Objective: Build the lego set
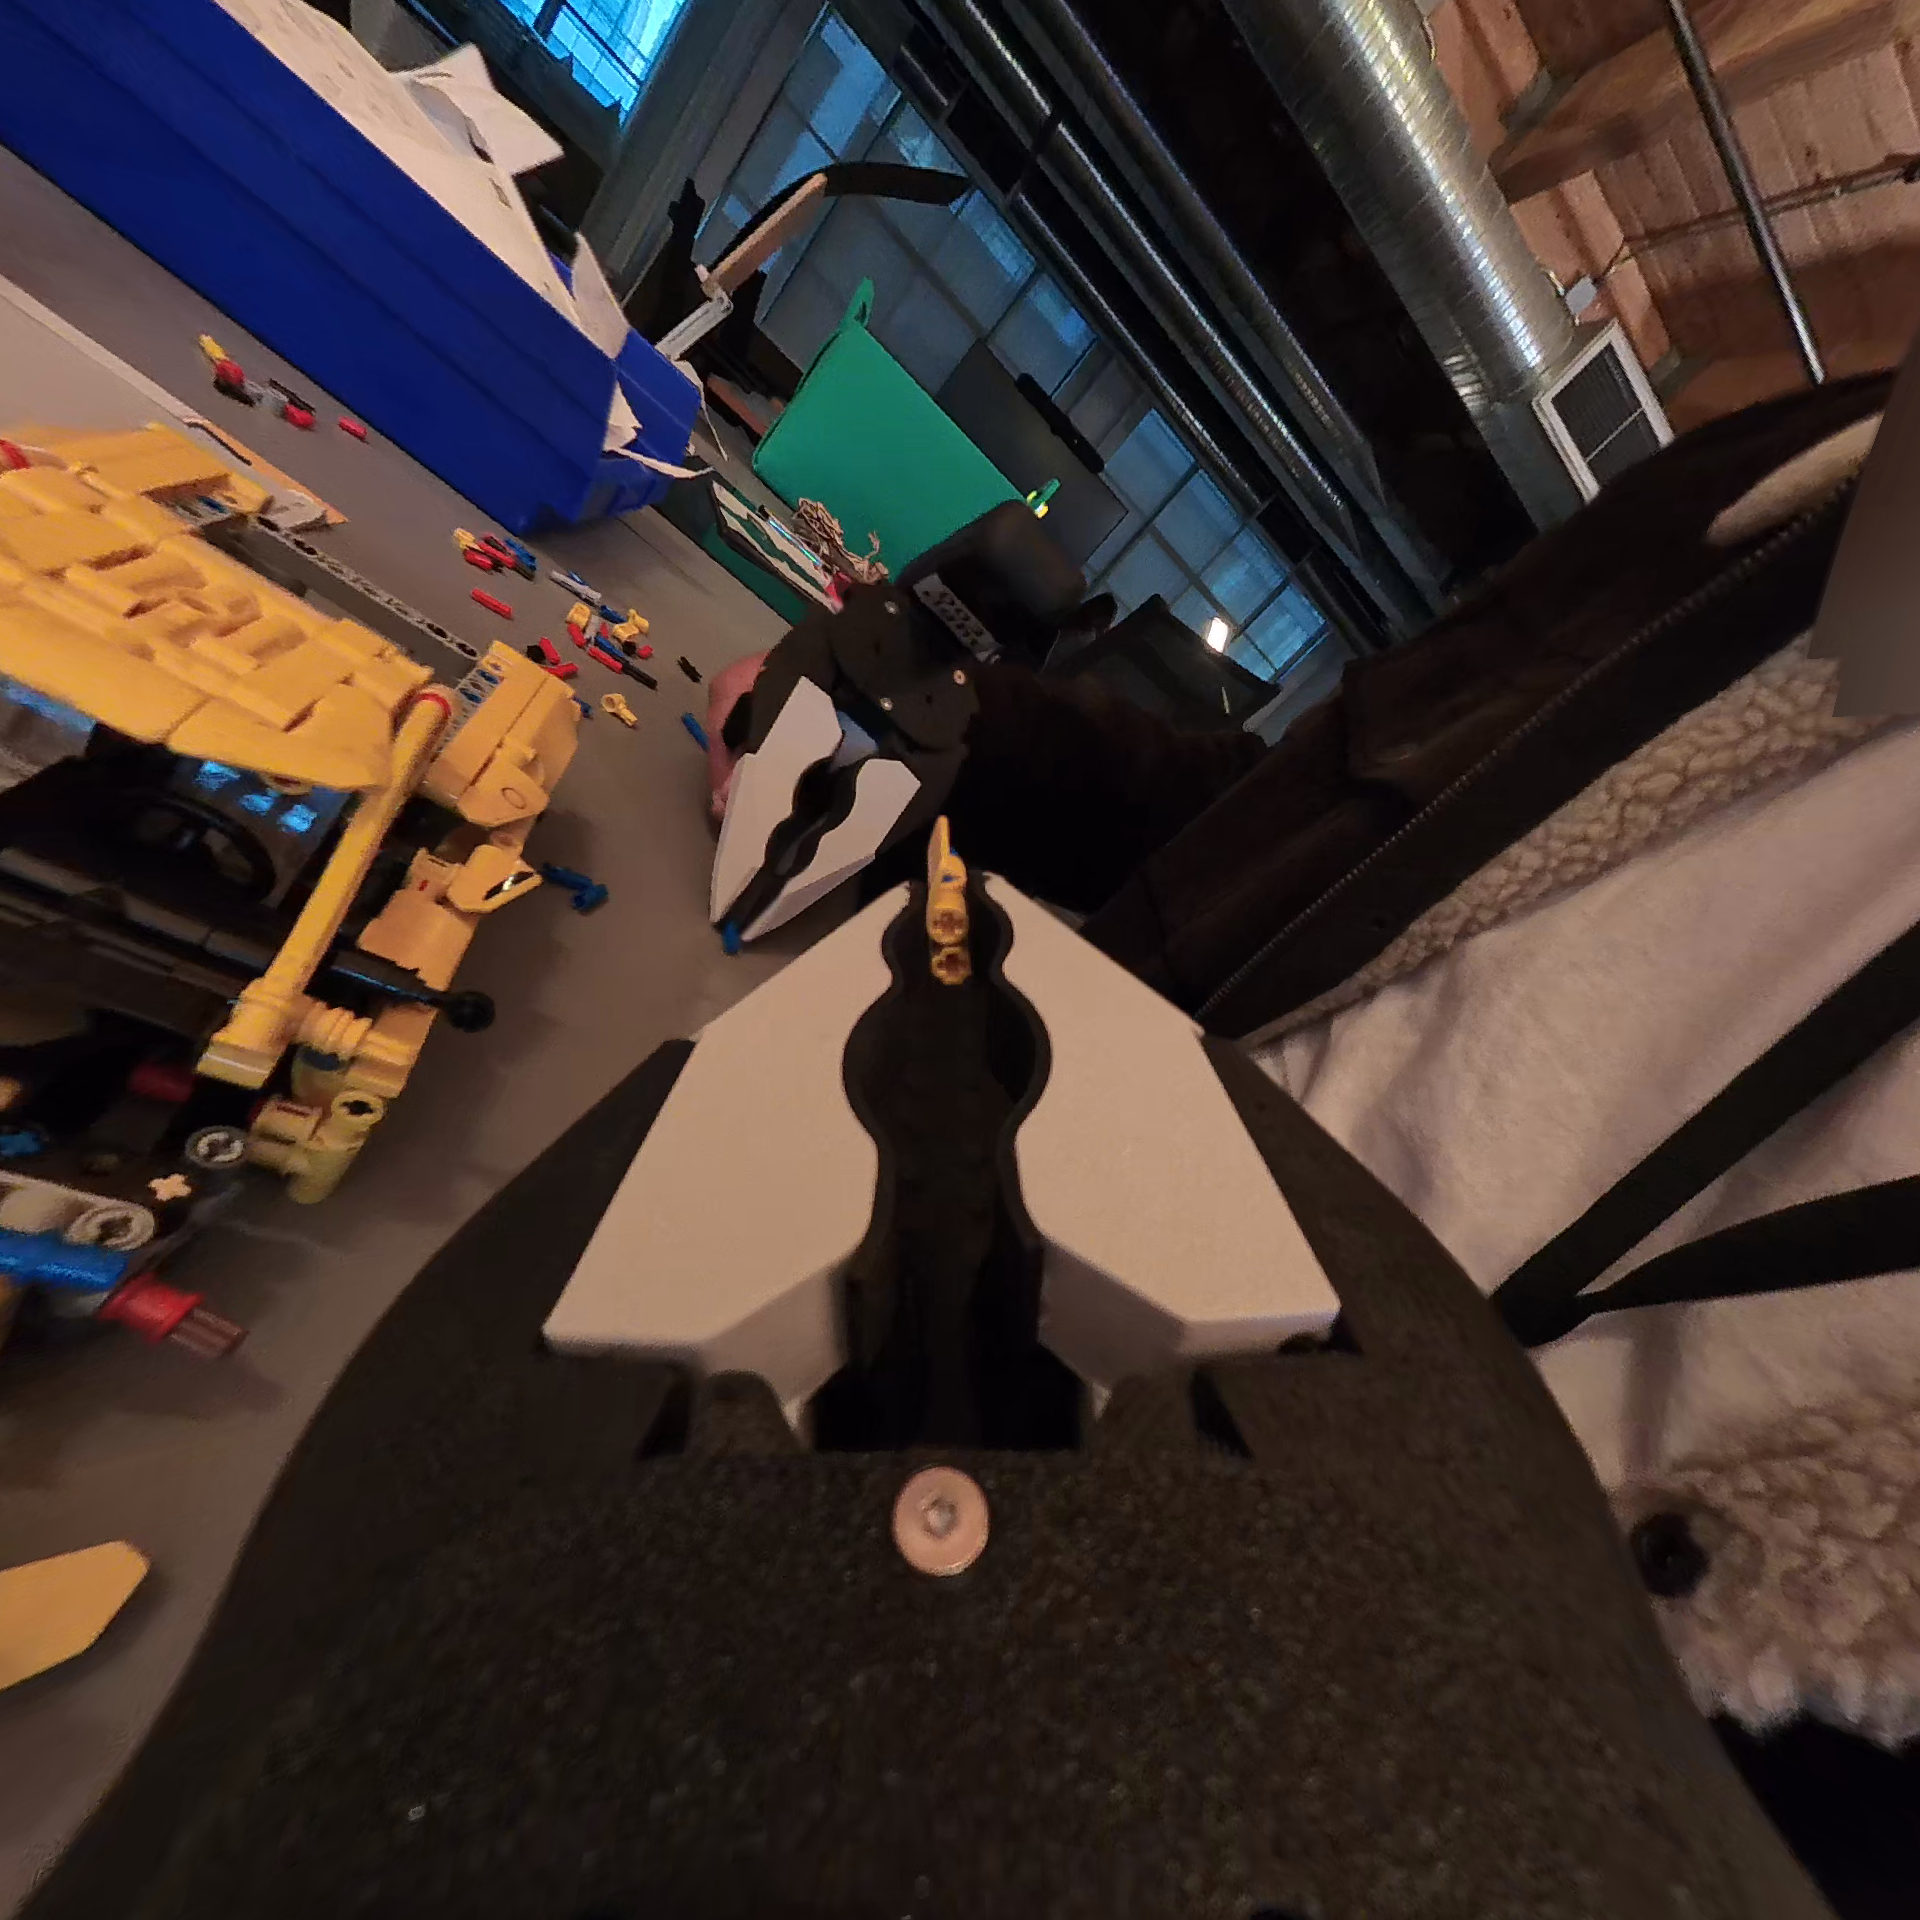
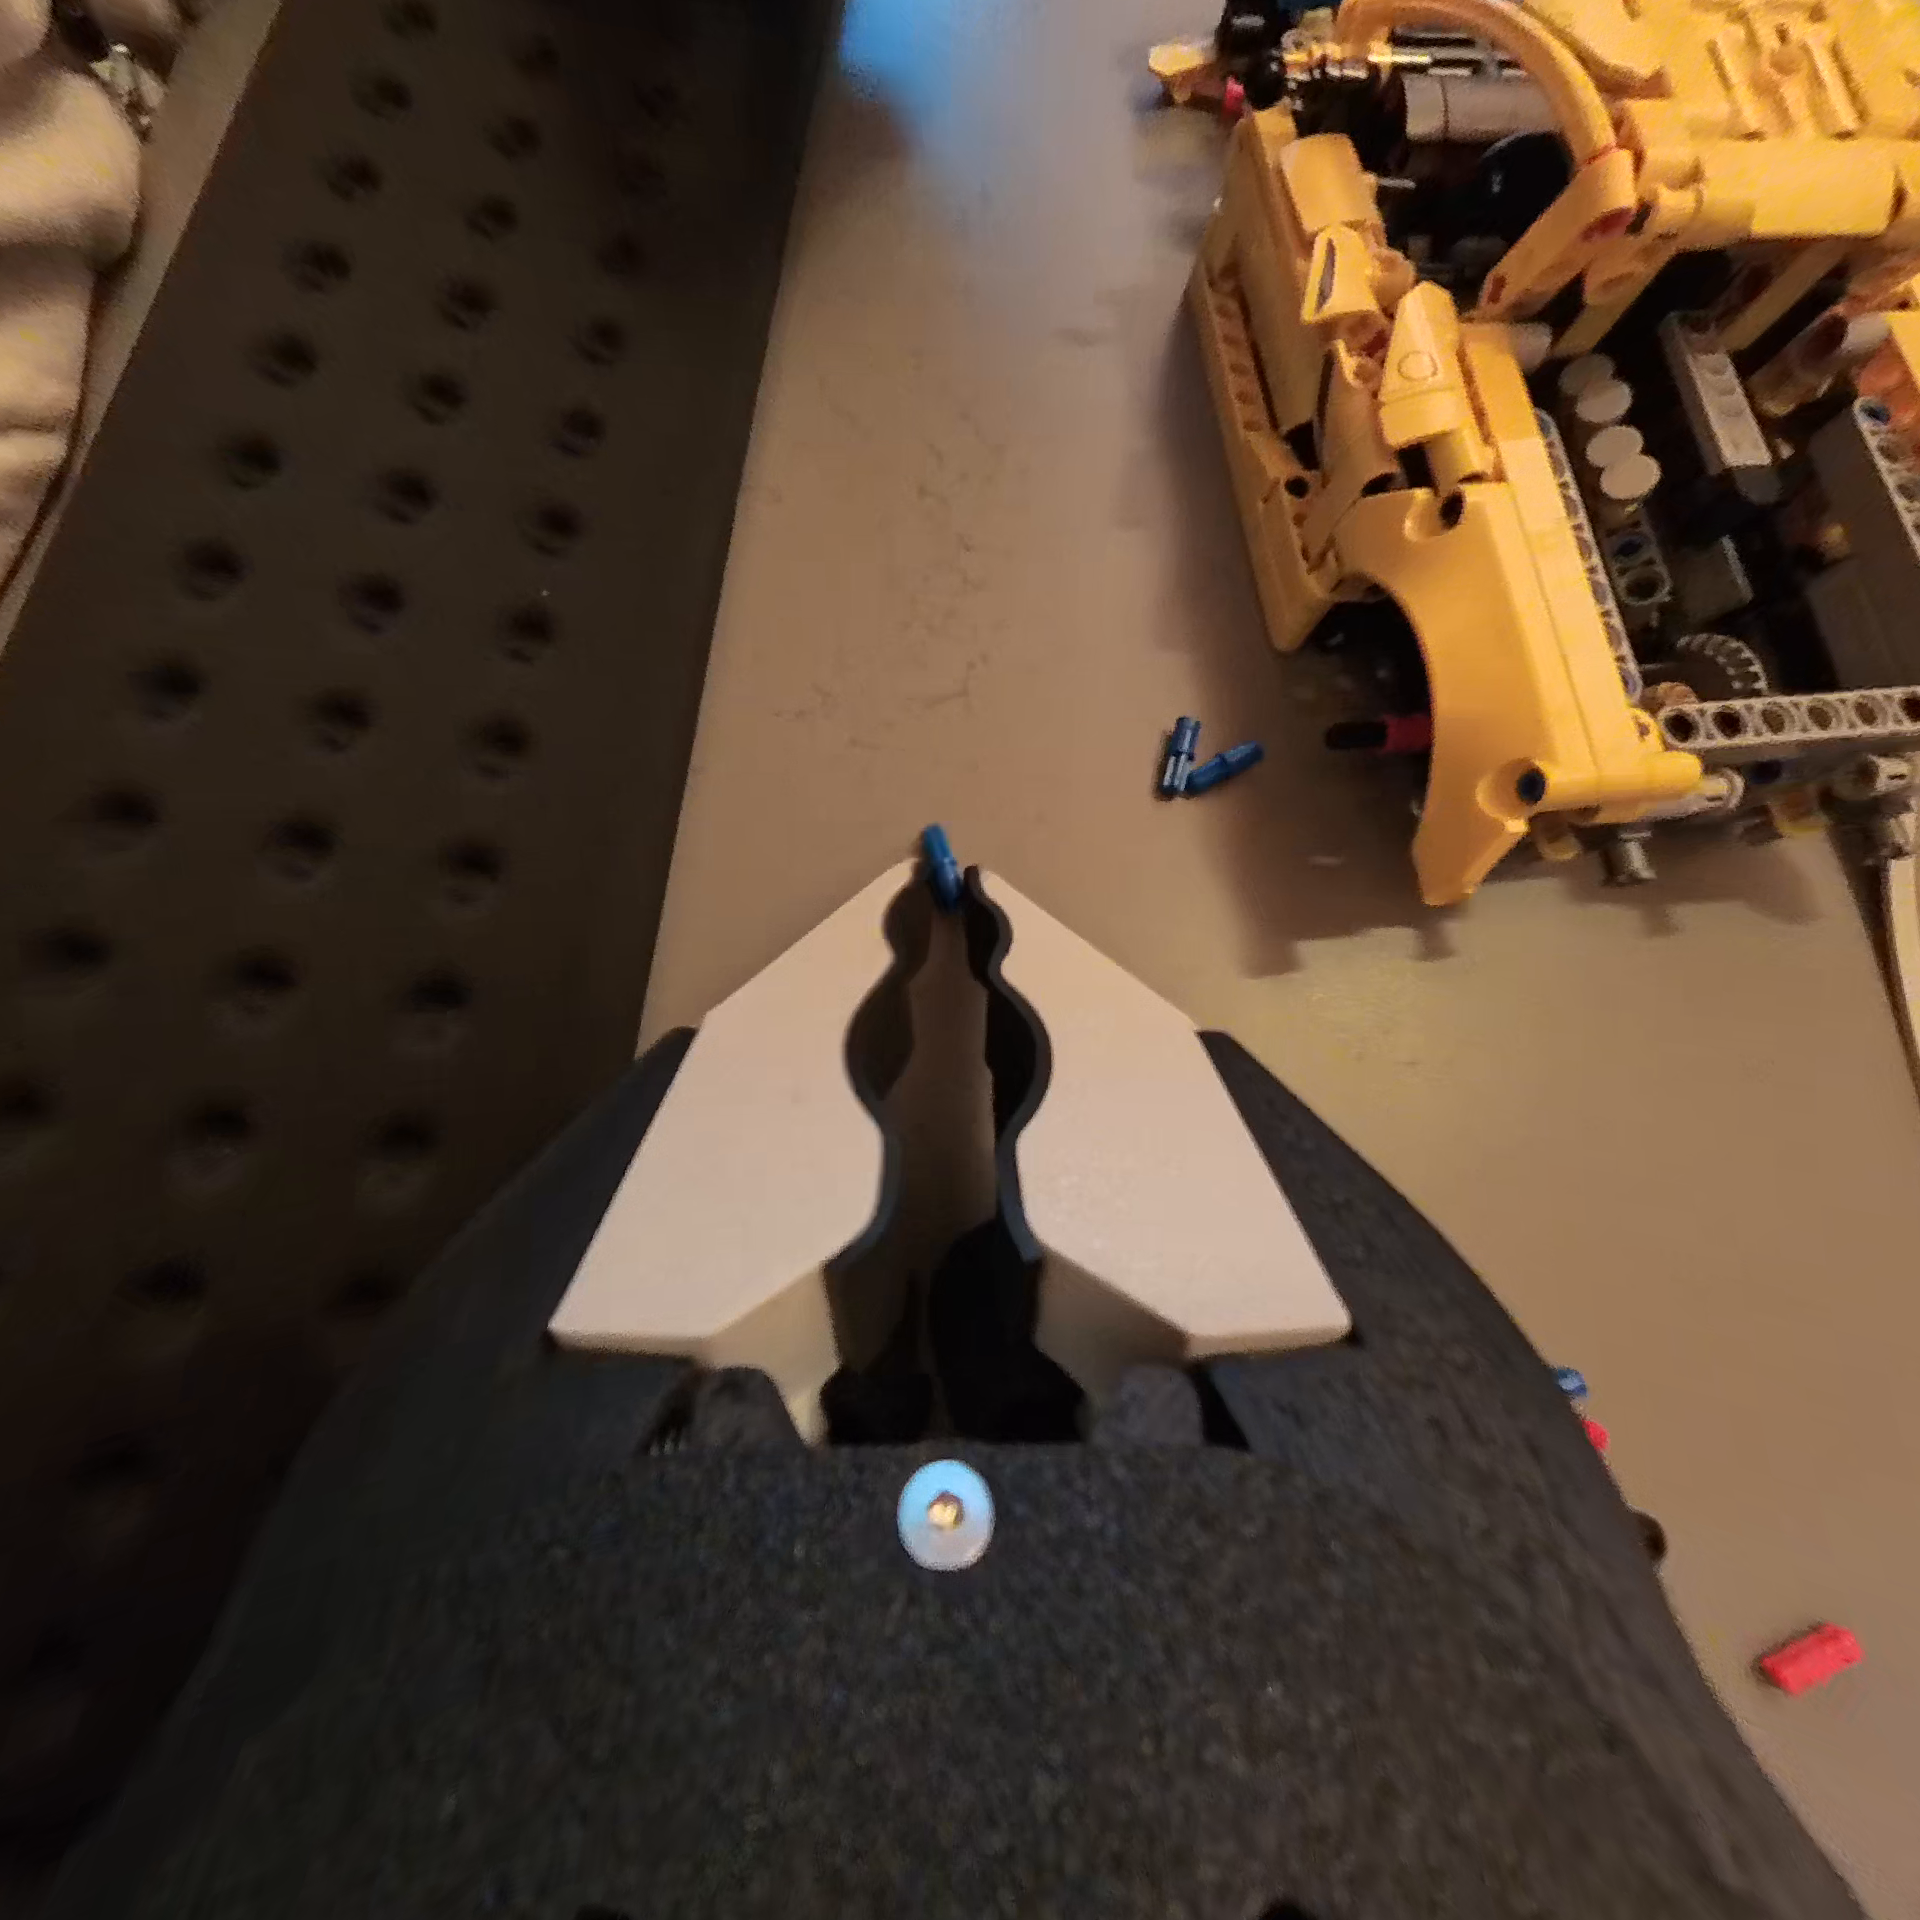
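Mid-build: yellow lego vehicle (image 2: pixel 1538 499) sits largely assembled on the counter (image 2: pixel 987 499), loose pins (image 1: pixel 582 613) w/ more pieces still scattered. Left gripper (image 1: pixel 948 914) jaws pinch a yellow connector (image 1: pixel 945 894); right gripper (image 2: pixel 948 878) jaws pinch a blue pin (image 2: pixel 938 857), both unattached.

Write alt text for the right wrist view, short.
The right gripper pinches a small blue pin at its fingertips, low over a grey table. Two more blue pins lie ahead near a partly built yellow lego vehicle at upper right, with a dark perforated board on the left and a red brick at lower right.
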